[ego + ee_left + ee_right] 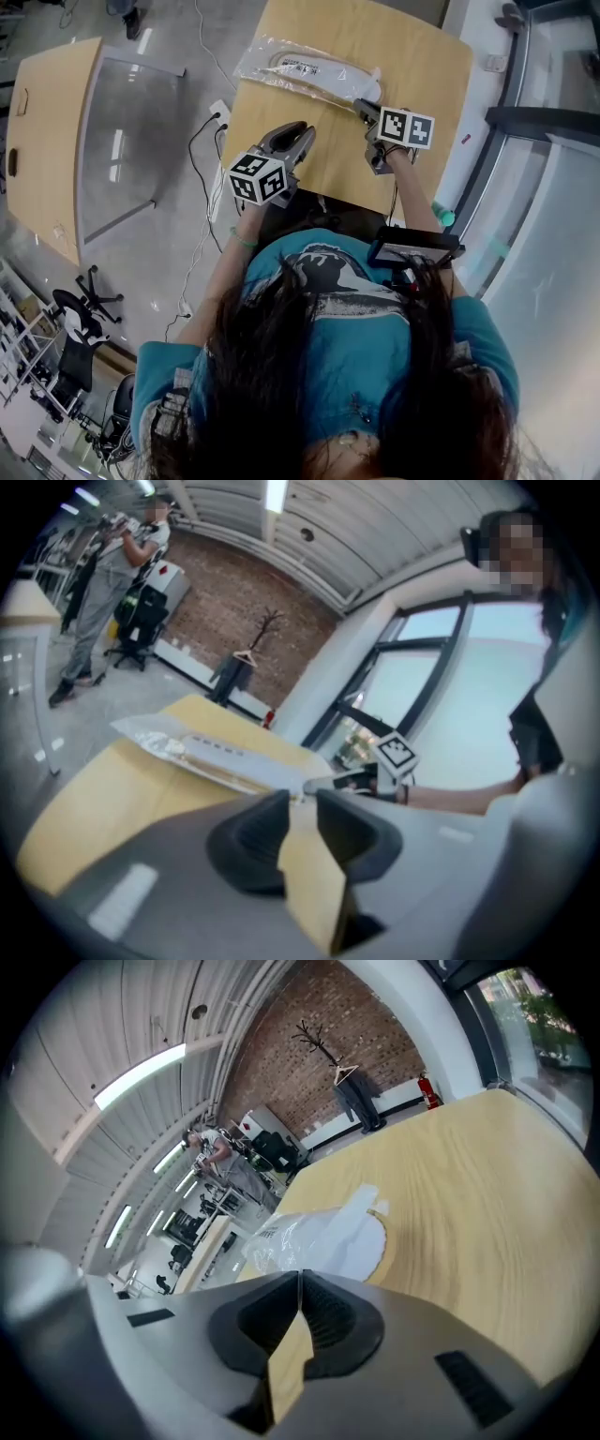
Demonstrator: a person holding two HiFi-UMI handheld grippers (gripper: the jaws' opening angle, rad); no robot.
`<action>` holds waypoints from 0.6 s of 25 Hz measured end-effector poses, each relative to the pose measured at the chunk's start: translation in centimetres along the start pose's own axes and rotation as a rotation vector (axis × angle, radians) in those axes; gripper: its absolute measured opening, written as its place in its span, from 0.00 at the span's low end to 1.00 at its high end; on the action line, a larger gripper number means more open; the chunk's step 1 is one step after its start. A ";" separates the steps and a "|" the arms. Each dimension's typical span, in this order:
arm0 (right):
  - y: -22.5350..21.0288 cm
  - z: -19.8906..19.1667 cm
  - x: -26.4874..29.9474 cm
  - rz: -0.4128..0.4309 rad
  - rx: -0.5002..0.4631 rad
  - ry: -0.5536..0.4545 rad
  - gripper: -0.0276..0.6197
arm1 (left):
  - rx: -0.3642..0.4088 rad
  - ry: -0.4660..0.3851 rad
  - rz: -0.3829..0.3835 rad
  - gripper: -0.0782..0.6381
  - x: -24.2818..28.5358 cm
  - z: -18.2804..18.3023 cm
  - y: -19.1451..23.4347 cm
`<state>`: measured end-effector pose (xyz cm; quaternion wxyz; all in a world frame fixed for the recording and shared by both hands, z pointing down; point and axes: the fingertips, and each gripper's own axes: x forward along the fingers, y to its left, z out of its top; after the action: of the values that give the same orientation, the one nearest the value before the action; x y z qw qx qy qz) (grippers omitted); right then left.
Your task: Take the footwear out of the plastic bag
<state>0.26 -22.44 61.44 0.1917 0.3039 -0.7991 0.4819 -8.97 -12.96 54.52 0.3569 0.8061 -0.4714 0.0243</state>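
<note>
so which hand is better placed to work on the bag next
Right, probably. The right gripper sits shut at the near end of the plastic bag; whether it pinches the plastic is unclear. The left gripper is open and empty, further back over the table.

Your wooden table [412, 66] and its surroundings.
A second table [47, 141] stands to your left, cables [190, 145] trail across the floor [178, 253] between them, and a coat stand [321, 1042] waits by the brick wall [281, 1072].
</note>
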 end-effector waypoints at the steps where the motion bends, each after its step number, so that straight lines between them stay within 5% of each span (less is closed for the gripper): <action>1: 0.5 -0.2 -0.6 0.020 0.003 -0.013 0.08 | -0.041 -0.004 -0.018 0.23 0.2 -0.2 0.0; 10: 4.0 -1.2 -5.5 0.124 -0.022 -0.104 0.08 | -0.332 0.087 -0.207 0.42 3.2 -3.7 -0.7; 15: 6.0 -1.4 -7.9 0.191 -0.051 -0.153 0.08 | -0.561 -0.085 -0.292 0.44 3.5 -2.3 -0.4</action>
<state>2.08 -16.70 53.46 0.0908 0.2574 -0.8488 0.4529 -6.05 -14.07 57.37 0.5451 0.7356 -0.3534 -0.1917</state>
